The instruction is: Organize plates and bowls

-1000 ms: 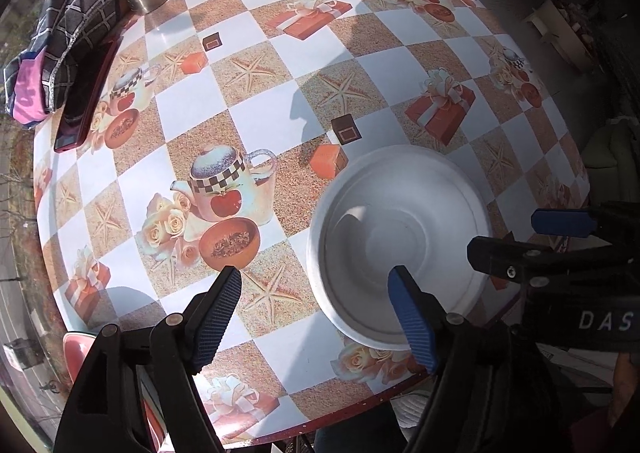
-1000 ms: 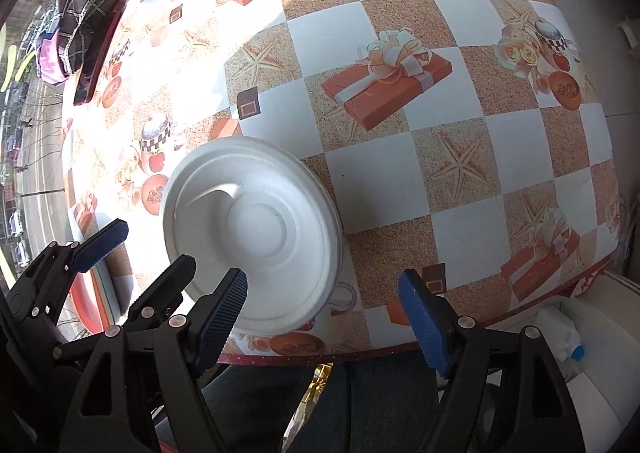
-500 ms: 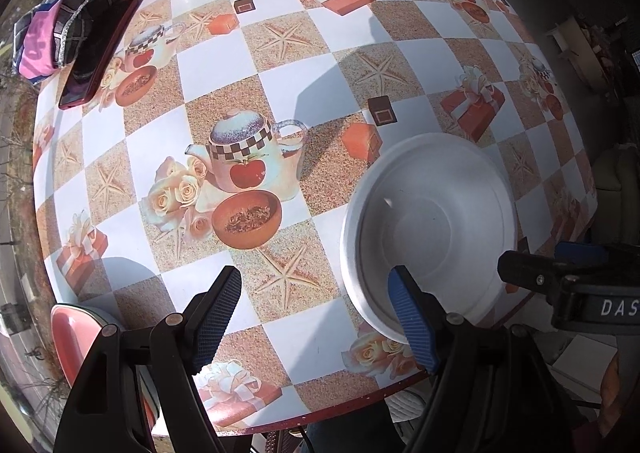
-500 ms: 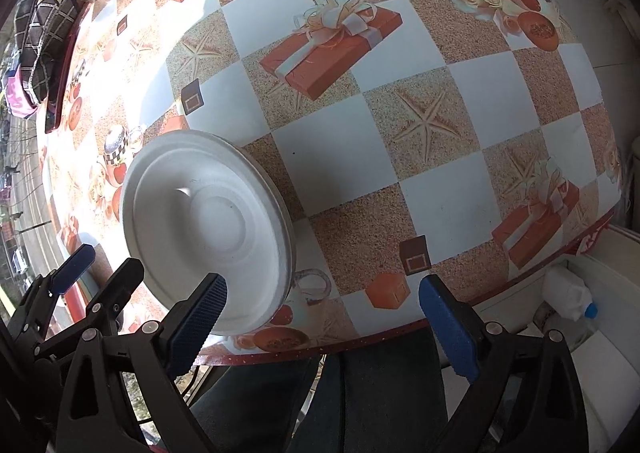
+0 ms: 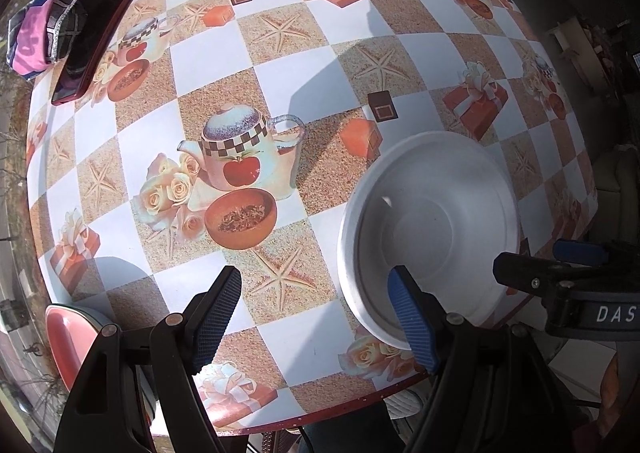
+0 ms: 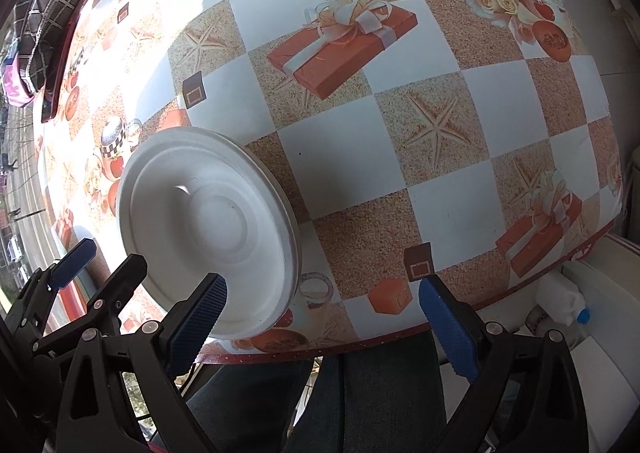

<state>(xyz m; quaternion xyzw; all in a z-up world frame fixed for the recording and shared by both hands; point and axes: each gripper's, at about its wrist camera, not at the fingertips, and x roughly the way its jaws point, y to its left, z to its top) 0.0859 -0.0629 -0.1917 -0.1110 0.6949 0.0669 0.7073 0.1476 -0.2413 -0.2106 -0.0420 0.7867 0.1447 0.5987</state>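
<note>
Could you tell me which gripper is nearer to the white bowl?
Left. The left gripper has one finger over the white bowl rim; the right gripper hangs open beside it, just off its edge.

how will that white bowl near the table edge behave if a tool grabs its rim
The white bowl looks like thin matte moulded pulp, so it is probably very light and may flex at the rim. Its surface seems dull, so likely not slippery. Sitting flat and shallow on the table, it should slide rather than tip or roll.
</note>
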